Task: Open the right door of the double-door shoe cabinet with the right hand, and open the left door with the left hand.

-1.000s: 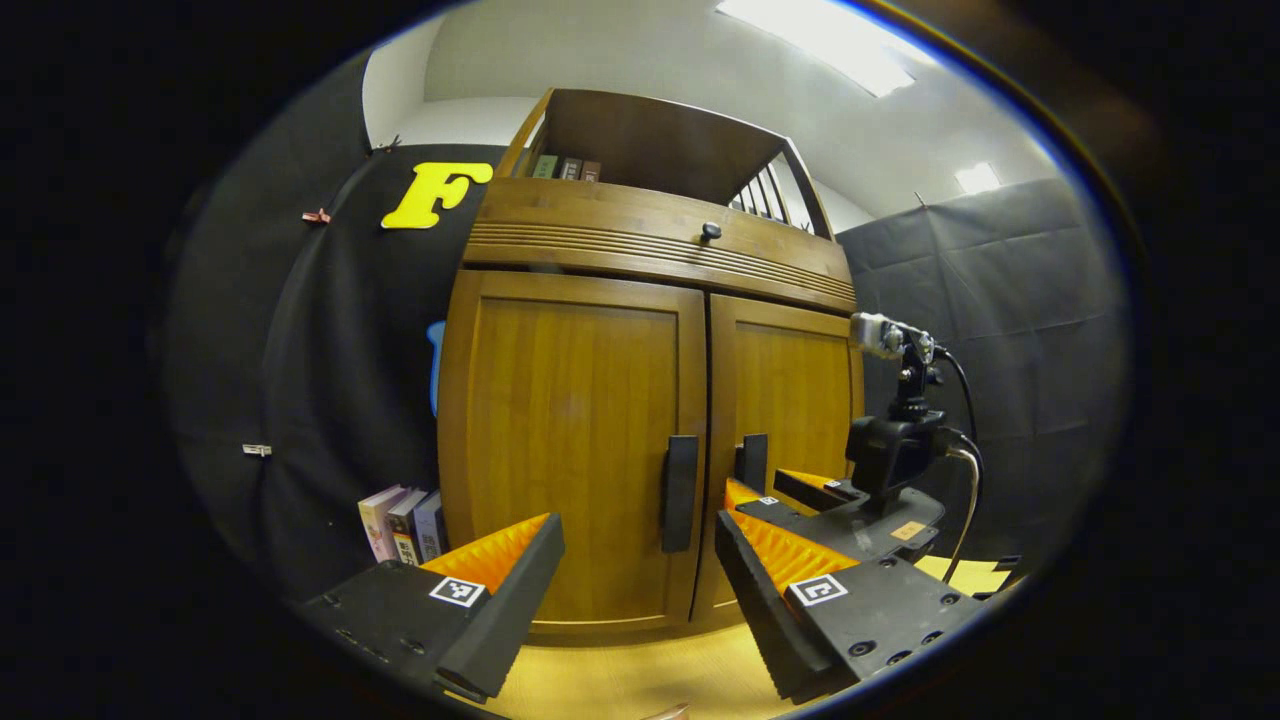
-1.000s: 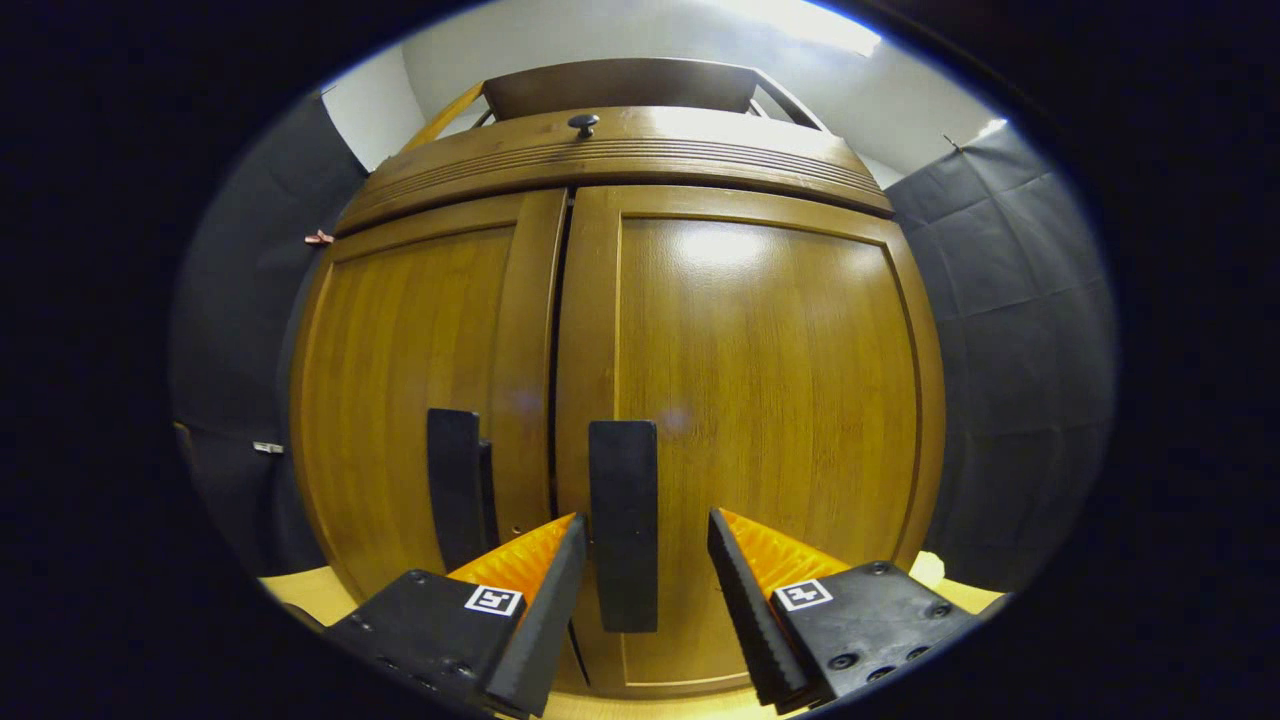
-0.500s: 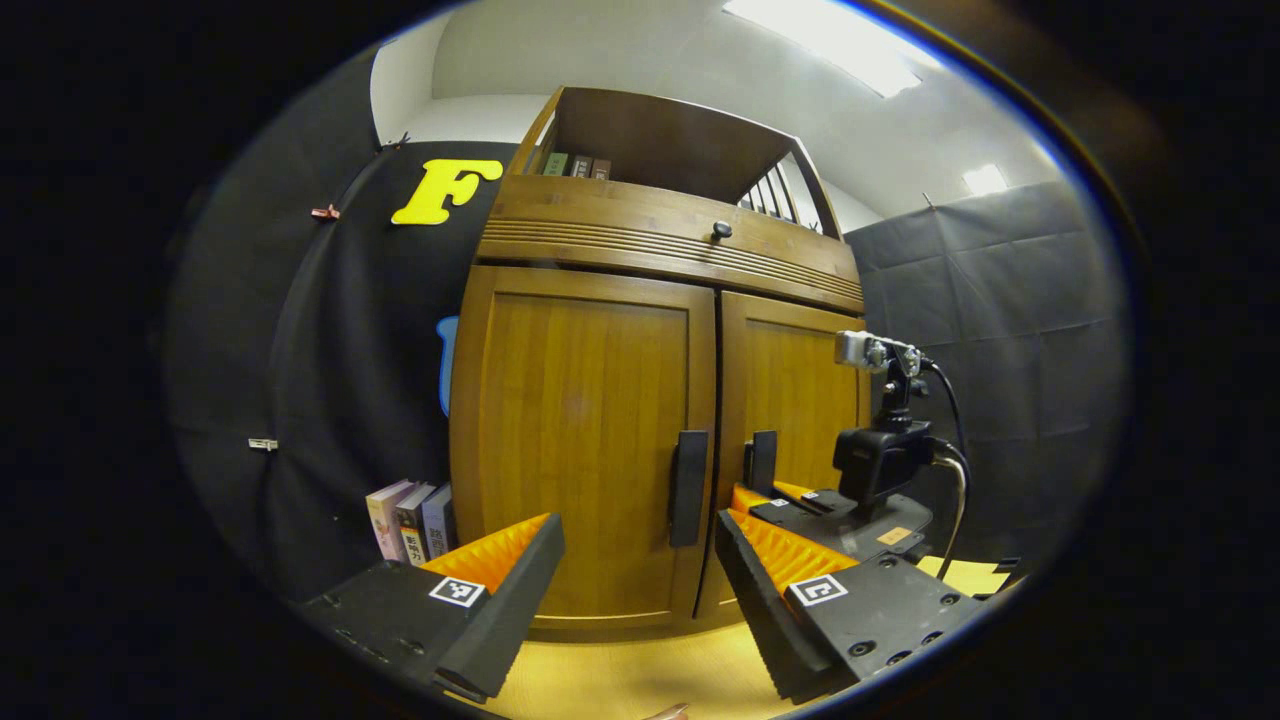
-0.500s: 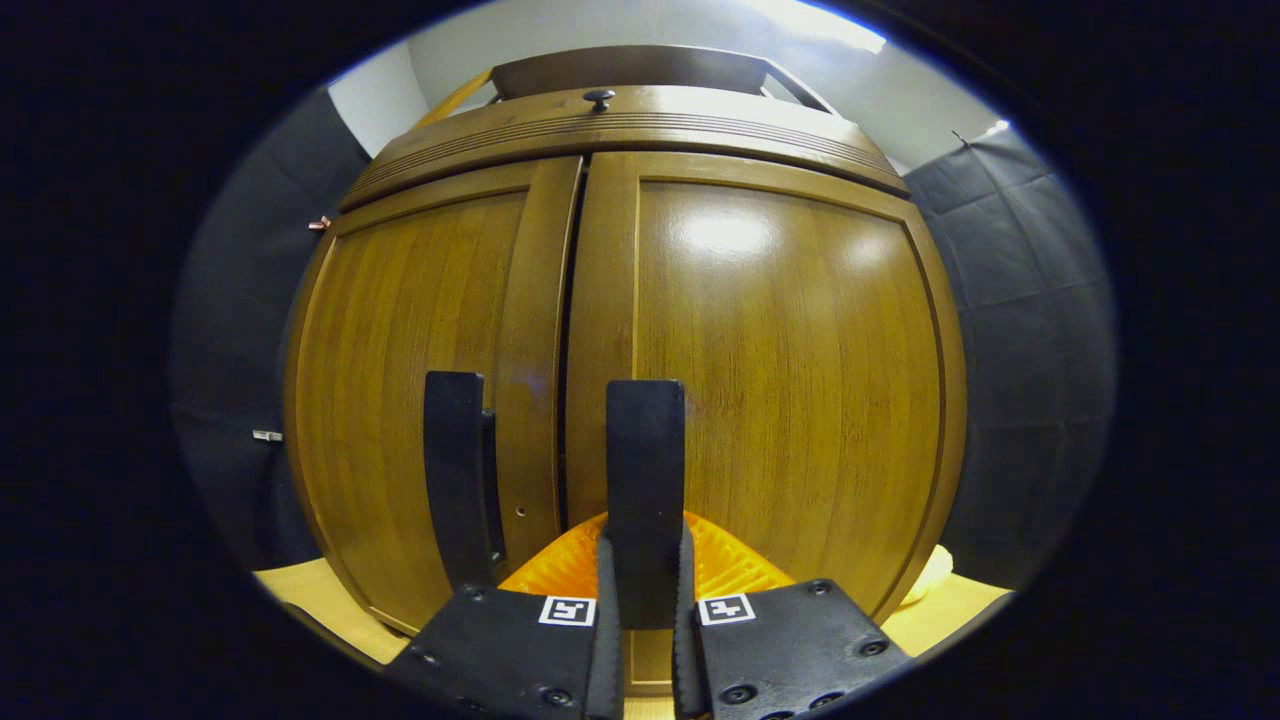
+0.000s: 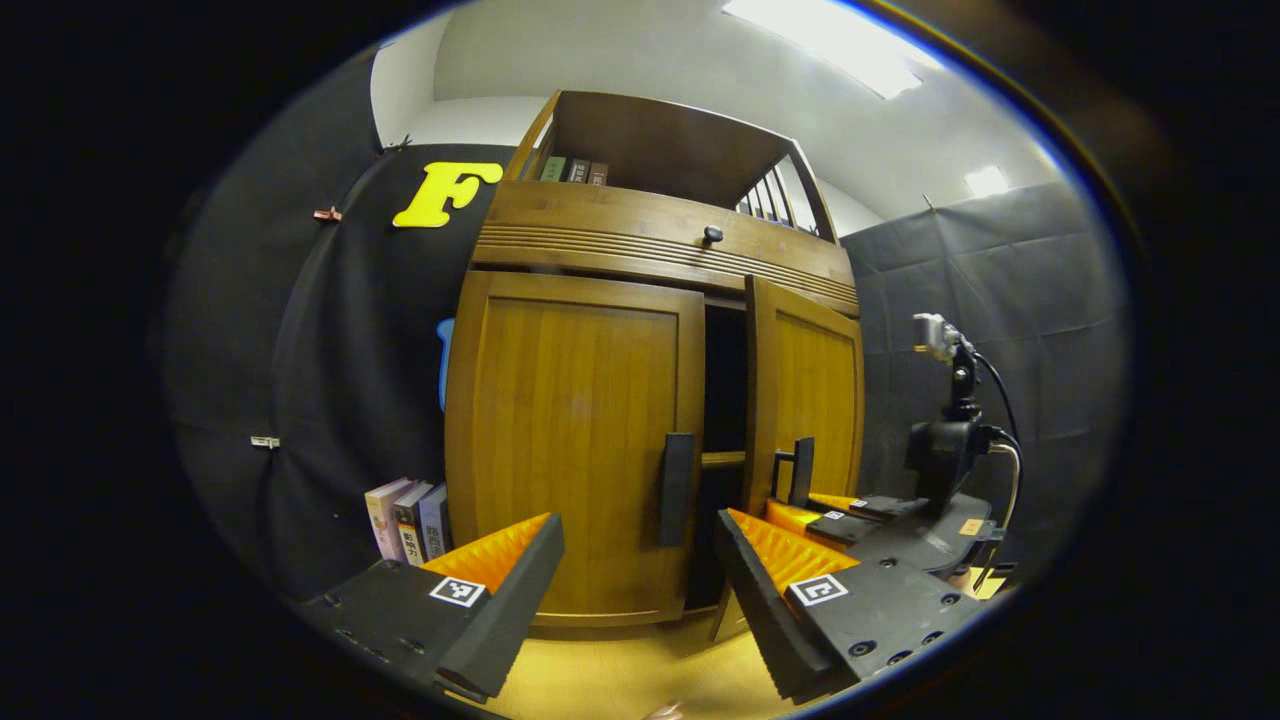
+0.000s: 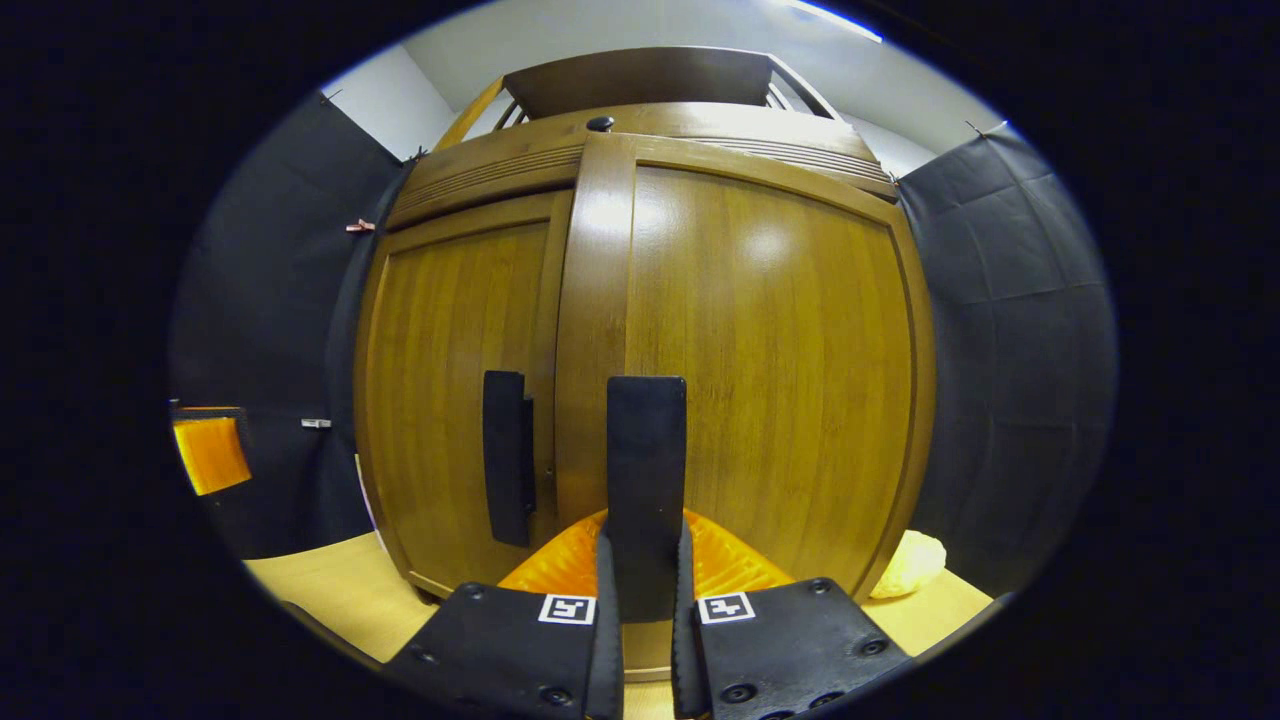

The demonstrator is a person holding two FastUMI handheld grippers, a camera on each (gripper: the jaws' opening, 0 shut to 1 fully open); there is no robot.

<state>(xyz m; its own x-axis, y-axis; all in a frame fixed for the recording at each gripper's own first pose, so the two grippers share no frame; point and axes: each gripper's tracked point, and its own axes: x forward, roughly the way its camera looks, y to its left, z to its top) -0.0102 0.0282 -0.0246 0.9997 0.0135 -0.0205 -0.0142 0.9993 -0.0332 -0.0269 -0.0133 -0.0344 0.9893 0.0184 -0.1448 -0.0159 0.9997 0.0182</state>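
The wooden shoe cabinet [image 5: 650, 235] has two doors. Its right door [image 5: 812, 400] stands ajar, with a dark gap beside it. In the right gripper view my right gripper [image 6: 645, 620] is shut on that door's black handle [image 6: 645, 470], and the door panel [image 6: 780, 380] swings toward me. The same gripper [image 5: 815, 500] appears in the left gripper view, holding the handle [image 5: 800, 470]. The left door [image 5: 570, 440] is closed, its black handle [image 5: 677, 488] untouched. My left gripper [image 5: 640, 600] is open, a short way in front of that handle.
Several books [image 5: 405, 520] stand on the floor left of the cabinet. More books [image 5: 570, 170] sit on the open top shelf, above a drawer with a small knob [image 5: 712, 234]. A pale crumpled object [image 6: 905, 565] lies by the cabinet's right foot. The floor [image 5: 610, 670] is yellow wood.
The right gripper closed on the right door's handle and has pulled the door partly open. The left gripper stays open and has hardly shifted.
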